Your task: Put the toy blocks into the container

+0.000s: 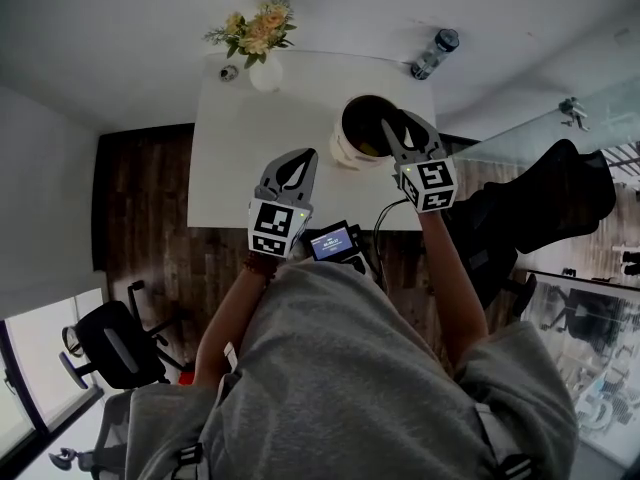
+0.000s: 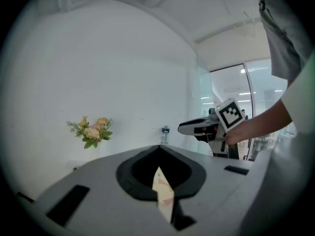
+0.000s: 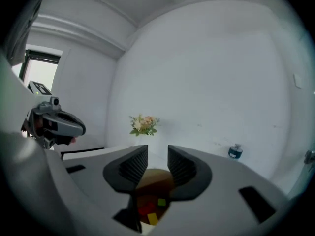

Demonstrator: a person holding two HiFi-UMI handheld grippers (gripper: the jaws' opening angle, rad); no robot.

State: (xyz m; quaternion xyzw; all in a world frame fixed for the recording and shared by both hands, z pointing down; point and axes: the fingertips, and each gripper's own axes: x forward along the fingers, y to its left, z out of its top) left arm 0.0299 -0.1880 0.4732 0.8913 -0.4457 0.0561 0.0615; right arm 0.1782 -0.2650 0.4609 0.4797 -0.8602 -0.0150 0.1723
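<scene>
at the upper left of the table [image 1: 240,138] stands a bunch of flowers [image 1: 255,30] in a white vase. lower, near the middle of the head view, the left gripper [image 1: 300,160] hovers over the table's near edge. its jaws are drawn together to a thin slit. something pale shows in that slit, and i cannot tell whether it is a block or only what lies behind.

right of it sits the container [image 1: 343,151], a pale round tub with a dark inside. the toy blocks [image 3: 142,208] i can see lie at its bottom: a red one, a green one and a yellow one, loose and close together. they look small, hard and light, unlikely to break or squash. a pinch across two flat opposite faces should hold one, and a short drop should do no harm.

the right gripper [image 3: 157,162] hangs above the tub's mouth, jaws a moderate way apart with nothing between them. a bottle [image 1: 435,53] stands at the table's upper right corner.
</scene>
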